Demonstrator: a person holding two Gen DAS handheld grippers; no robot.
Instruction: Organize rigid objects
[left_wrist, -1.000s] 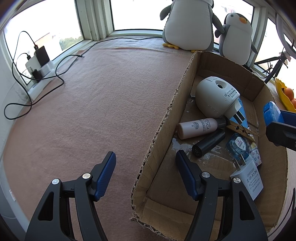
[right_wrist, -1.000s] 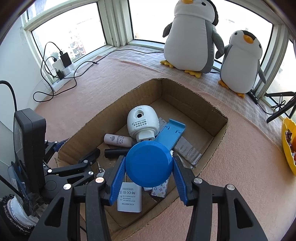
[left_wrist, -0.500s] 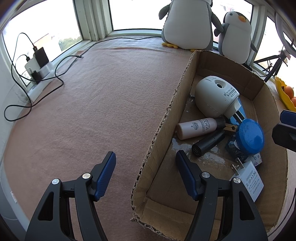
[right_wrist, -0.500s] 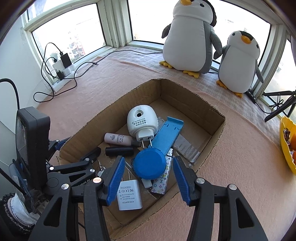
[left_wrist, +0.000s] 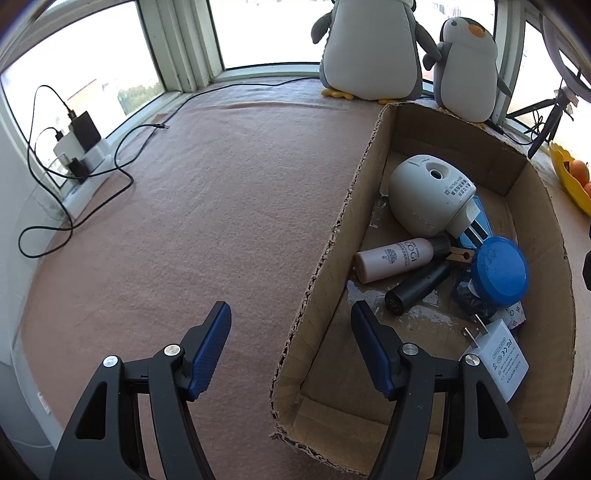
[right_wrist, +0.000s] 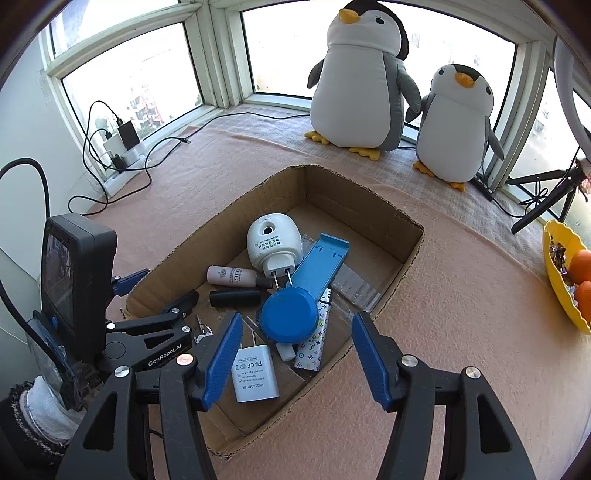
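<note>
A cardboard box (right_wrist: 406, 254) (left_wrist: 325, 266) holds a round blue lid (right_wrist: 290, 314) (left_wrist: 500, 271), a white dome plug-in device (right_wrist: 271, 242) (left_wrist: 428, 201), a white power adapter (right_wrist: 255, 373) (left_wrist: 498, 360), a pale bottle (right_wrist: 231, 276) (left_wrist: 393, 258), a black cylinder (right_wrist: 234, 297) (left_wrist: 417, 288) and a blue flat piece (right_wrist: 319, 264). My right gripper (right_wrist: 295, 354) is open and empty, above the box's near side. My left gripper (left_wrist: 291, 339) is open and empty, straddling the box's left wall.
Two plush penguins (right_wrist: 360, 74) (right_wrist: 460, 122) stand by the window behind the box. A power strip with chargers and cables (right_wrist: 122, 147) (left_wrist: 81, 147) lies at the left. A yellow bowl of fruit (right_wrist: 565, 273) sits at the right. A tripod (right_wrist: 543, 199) stands behind it.
My right gripper opened and let go of the blue lid, which dropped into the box. The right gripper then drew back and up. The left gripper stayed put.
</note>
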